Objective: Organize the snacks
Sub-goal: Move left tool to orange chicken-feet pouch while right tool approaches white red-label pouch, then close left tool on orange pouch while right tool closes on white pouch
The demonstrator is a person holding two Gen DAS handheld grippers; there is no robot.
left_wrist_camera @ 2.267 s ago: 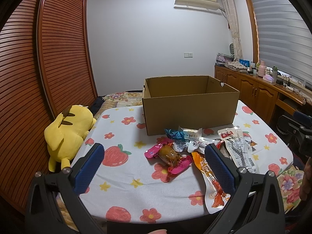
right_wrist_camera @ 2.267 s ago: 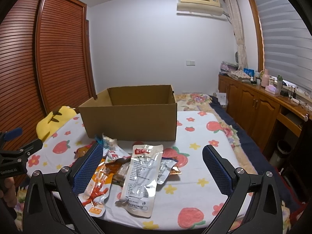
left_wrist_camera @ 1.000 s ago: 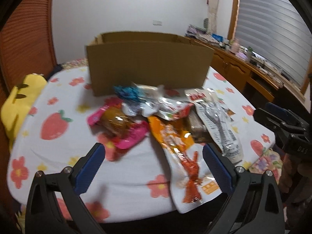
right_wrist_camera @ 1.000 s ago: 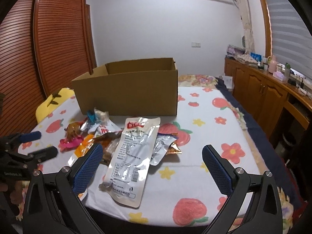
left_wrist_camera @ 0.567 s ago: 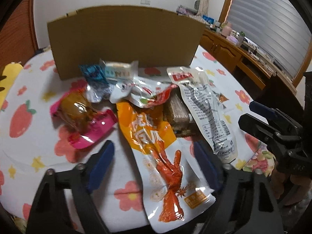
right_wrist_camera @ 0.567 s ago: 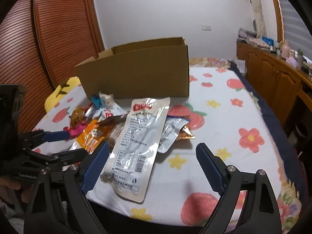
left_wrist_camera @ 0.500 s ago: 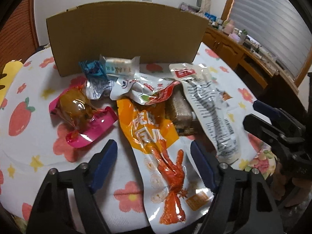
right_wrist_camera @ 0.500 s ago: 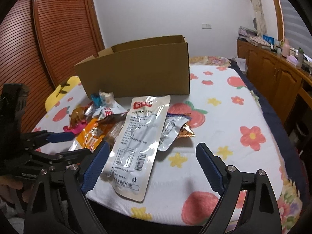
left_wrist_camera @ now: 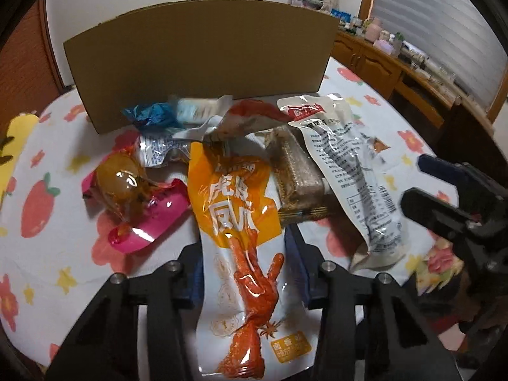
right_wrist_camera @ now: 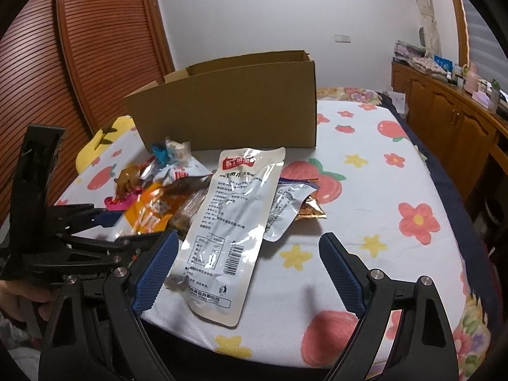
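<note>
My left claw (left_wrist_camera: 246, 273) tips steeply downward, and its jaws are closing: the two blue pads have drawn in close, one on each side of an orange-and-white packet (left_wrist_camera: 241, 244) that lies between them. Whether the pads already press on it I cannot tell. My right claw (right_wrist_camera: 250, 273) angles down less sharply and stands wide open, its blue pads well apart with nothing gripped. From the right wrist view I see my left claw low at the left, with my left hand (right_wrist_camera: 19, 298) wrapped around its handle. From the left wrist view my right claw shows at the right edge.
</note>
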